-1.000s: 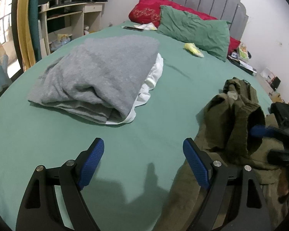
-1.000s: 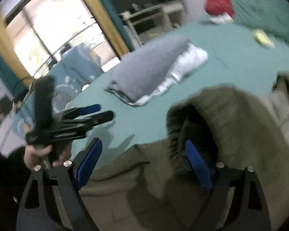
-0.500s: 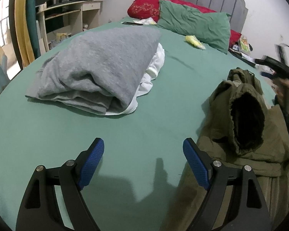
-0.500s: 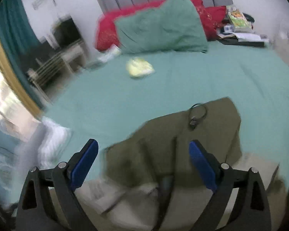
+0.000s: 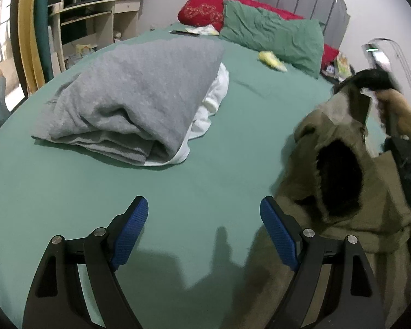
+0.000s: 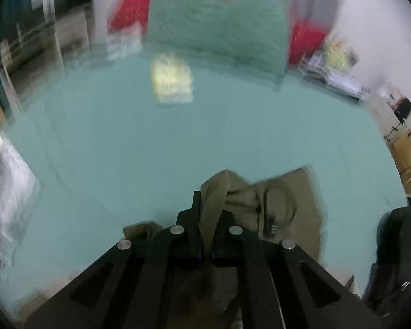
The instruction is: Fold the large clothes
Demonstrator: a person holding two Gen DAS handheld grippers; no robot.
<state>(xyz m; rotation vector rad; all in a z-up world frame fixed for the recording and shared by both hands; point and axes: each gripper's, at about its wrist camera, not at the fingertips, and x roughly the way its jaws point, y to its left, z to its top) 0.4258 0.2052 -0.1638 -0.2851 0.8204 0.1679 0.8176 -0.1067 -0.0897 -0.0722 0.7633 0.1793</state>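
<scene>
Your right gripper (image 6: 204, 235) has just clamped onto an edge of the olive jacket (image 5: 339, 192) heaped on the bed's (image 5: 178, 192) right side, so bring your wide-open, empty left gripper (image 5: 204, 230) to another edge and spread it flat.

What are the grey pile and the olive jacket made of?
Grey pile: looks like a soft knit, matte and nubbly, with a ribbed edge. Olive jacket: seems a woven, matte cloth, creasing stiffly, with dark, possibly fleecy lining; exact fibre unclear.

folded pile (image 5: 139, 101) left on bed (image 5: 68, 192) | jacket (image 5: 342, 192) right | pillows (image 5: 271, 38) behind
</scene>
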